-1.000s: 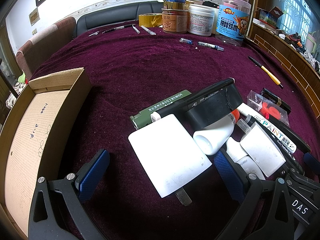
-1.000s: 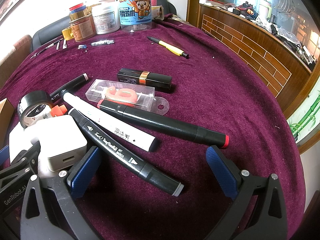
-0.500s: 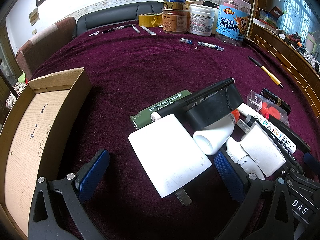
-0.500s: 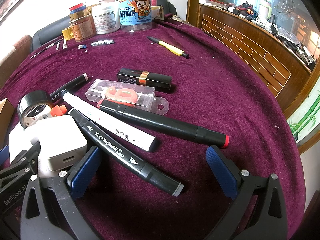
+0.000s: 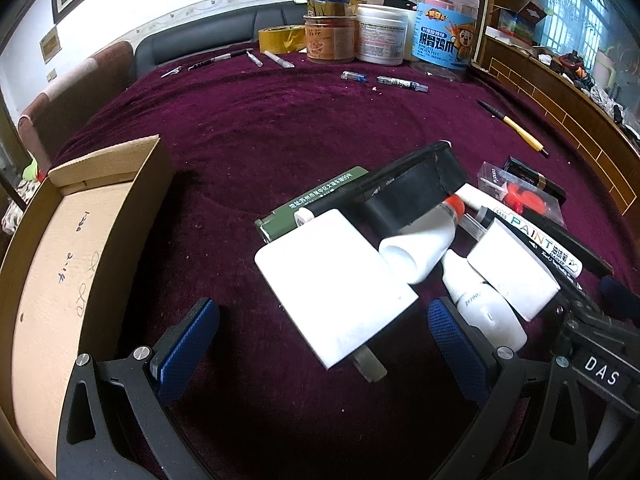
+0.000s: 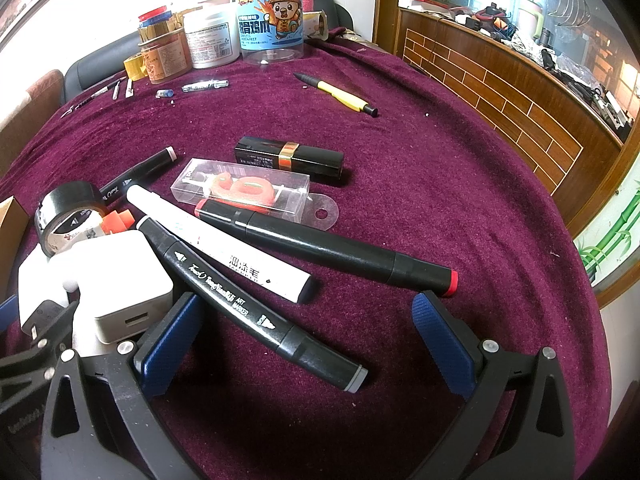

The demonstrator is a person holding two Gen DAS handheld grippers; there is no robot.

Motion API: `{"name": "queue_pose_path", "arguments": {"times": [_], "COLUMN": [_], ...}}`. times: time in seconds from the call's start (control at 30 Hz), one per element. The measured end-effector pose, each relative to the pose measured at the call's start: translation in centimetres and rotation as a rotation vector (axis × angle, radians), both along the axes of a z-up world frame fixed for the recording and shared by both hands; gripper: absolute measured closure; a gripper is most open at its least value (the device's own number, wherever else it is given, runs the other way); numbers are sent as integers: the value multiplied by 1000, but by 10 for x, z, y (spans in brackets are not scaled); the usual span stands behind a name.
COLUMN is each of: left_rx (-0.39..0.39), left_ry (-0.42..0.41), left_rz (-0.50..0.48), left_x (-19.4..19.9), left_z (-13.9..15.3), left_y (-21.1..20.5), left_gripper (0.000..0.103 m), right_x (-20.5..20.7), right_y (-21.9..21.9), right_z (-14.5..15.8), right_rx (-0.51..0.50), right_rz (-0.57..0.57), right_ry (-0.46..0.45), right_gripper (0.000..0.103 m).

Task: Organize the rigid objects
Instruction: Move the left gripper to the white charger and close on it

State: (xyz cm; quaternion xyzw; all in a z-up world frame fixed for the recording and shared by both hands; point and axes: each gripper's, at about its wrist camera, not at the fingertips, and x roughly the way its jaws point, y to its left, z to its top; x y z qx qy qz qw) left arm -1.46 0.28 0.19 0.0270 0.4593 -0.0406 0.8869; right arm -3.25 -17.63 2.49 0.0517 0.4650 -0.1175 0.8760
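Since nothing's grabbed yet, both the left gripper (image 5: pixel 322 344) and right gripper (image 6: pixel 306 340) hang wide open over the clutter; white charger (image 5: pixel 334 280) sits at 12 o'clock, cardboard box (image 5: pixel 60 248) around 9, presumably its destination.

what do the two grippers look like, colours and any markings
Both look alike: black plastic frames with triangular cut-outs and silver screws, each carrying two blue fingertips with a cross-hatched grip surface. The left gripper and right gripper match in build. White letters "DAS" show on the right gripper's side in the left view. No cables or sleeves are visible.
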Motion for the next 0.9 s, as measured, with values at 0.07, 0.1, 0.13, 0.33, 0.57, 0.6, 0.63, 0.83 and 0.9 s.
{"name": "queue_pose_path", "arguments": {"times": [0.07, 0.1, 0.13, 0.33, 0.57, 0.6, 0.63, 0.83, 0.9], "left_rx": [0, 0, 1, 6, 2, 2, 3, 12, 17], "left_ry": [-3, -4, -4, -5, 6, 9, 9, 9, 16], "left_rz": [4, 5, 6, 9, -1, -2, -2, -4, -10], "left_x": [2, 1, 1, 0, 1, 1, 1, 0, -1], "left_z": [-1, -1, -1, -1, 0, 0, 0, 0, 0], "left_y": [-1, -1, -1, -2, 0, 0, 0, -2, -2], "left_gripper": [1, 1, 1, 1, 1, 1, 1, 1, 1], "right_x": [0, 0, 0, 0, -1, -2, -2, -9, -12], "right_y": [0, 0, 0, 2, -5, -6, -4, 0, 0], "right_z": [0, 0, 0, -1, 2, 3, 3, 3, 4], "right_rx": [0, 0, 0, 1, 26, 28, 28, 28, 28], "right_rz": [0, 0, 0, 0, 51, 52, 56, 103, 112], "right_ry": [0, 0, 0, 0, 62, 76, 85, 134, 157], "right_gripper": [0, 0, 0, 0, 0, 0, 0, 0, 0]}}
